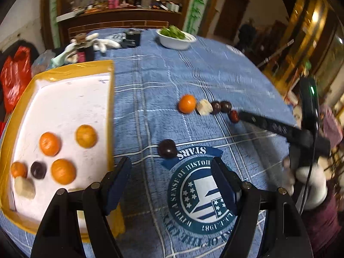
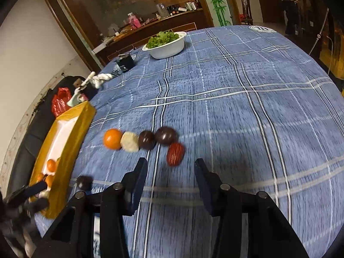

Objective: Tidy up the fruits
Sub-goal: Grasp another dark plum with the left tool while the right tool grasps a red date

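Observation:
A yellow-rimmed white tray [image 1: 64,107] at the left holds several oranges, a dark fruit [image 1: 38,169] and a pale banana piece [image 1: 24,187]. On the blue cloth lie an orange [image 1: 187,103], a pale piece [image 1: 204,107], two dark fruits [image 1: 221,107] and a red date [image 1: 234,116] in a row. A lone dark fruit [image 1: 167,148] lies just ahead of my open, empty left gripper [image 1: 172,169]. My right gripper [image 2: 171,167] is open and empty, just short of the red date [image 2: 175,154]; it also shows in the left wrist view [image 1: 243,116].
A white bowl of greens [image 2: 166,44] stands at the far side of the table. White gloves [image 1: 101,42] and a black box [image 1: 132,39] lie near the far left edge. A red bag [image 1: 15,77] sits beyond the tray. The tray [image 2: 66,142] borders the left.

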The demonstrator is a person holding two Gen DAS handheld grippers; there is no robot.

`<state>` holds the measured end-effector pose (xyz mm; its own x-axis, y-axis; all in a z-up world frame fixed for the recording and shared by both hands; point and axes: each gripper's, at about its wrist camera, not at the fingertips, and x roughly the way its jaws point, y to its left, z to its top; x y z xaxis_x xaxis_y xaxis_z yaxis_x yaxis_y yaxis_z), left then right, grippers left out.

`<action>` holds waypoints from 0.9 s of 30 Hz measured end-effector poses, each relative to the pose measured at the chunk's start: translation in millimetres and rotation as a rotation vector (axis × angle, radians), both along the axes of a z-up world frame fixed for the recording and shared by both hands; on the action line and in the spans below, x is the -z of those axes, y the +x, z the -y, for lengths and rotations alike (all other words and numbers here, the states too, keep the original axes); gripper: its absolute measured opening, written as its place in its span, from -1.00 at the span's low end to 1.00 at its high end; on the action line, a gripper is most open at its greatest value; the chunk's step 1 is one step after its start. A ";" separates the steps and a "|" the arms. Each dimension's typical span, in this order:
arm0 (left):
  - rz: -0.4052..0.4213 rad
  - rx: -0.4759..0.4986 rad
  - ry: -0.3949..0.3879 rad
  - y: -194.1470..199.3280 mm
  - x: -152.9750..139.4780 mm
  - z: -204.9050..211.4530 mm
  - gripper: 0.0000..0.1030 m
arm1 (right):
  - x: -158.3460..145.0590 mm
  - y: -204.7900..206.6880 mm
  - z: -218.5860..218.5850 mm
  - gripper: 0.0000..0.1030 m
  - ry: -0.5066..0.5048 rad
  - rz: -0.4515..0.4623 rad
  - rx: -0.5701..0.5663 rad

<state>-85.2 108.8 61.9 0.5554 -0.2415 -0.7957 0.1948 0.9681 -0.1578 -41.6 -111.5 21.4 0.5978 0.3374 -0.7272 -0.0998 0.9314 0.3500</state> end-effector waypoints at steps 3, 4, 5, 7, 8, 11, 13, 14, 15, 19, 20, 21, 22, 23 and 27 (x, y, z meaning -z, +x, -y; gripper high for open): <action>-0.011 0.012 0.037 13.2 8.4 7.9 0.46 | 6.8 13.3 -4.9 -0.08 -0.009 -0.005 -0.013; -0.016 0.018 0.055 18.9 11.8 11.5 0.46 | 8.9 16.0 -5.4 -0.08 -0.003 -0.004 -0.013; -0.019 0.022 0.068 23.4 14.5 14.3 0.46 | 11.3 17.9 -5.5 -0.08 0.004 -0.003 -0.015; -0.042 0.029 0.099 34.2 23.7 19.6 0.46 | 15.5 20.5 -5.7 -0.09 0.009 -0.002 -0.022; -0.053 0.030 0.110 37.6 28.6 22.1 0.46 | 15.8 21.0 -6.2 -0.11 0.004 0.005 -0.024; -0.081 0.025 0.132 44.7 41.9 27.7 0.36 | 16.0 22.3 -7.8 -0.20 -0.025 0.014 -0.046; -0.060 0.012 0.179 45.1 44.6 32.0 0.21 | 15.6 22.2 -9.9 -0.28 -0.054 0.018 -0.056; -0.063 0.011 0.193 46.4 47.8 33.9 -0.12 | 15.5 22.0 -10.1 -0.34 -0.064 0.020 -0.057; -0.063 0.002 0.206 48.0 49.6 34.1 -0.21 | 15.5 21.8 -10.2 -0.43 -0.076 0.021 -0.054; -0.015 -0.018 0.241 44.1 44.6 33.5 -0.52 | 15.5 21.5 -8.2 -0.55 -0.081 0.023 -0.047; -0.016 -0.028 0.212 43.3 41.6 29.4 -0.52 | 15.1 20.9 -7.6 -0.55 -0.081 0.025 -0.046; -0.015 -0.036 0.188 42.7 38.5 25.9 -0.52 | 14.2 19.9 -6.6 -0.55 -0.078 0.029 -0.042; -0.012 -0.046 0.159 41.5 34.4 21.8 -0.52 | 12.9 18.7 -5.0 -0.55 -0.072 0.035 -0.037; -0.008 -0.054 0.137 40.4 31.1 18.5 -0.52 | 11.0 17.5 -2.4 -0.55 -0.056 0.043 -0.032; 0.007 -0.087 0.031 30.7 16.1 1.5 -0.52 | 6.1 12.7 8.8 -0.55 0.056 0.060 -0.032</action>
<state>-54.5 107.2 45.8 0.5789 -0.1674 -0.7981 0.1107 0.9858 -0.1265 -28.9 -120.3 15.3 0.6280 0.3959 -0.6700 -0.1517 0.9067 0.3936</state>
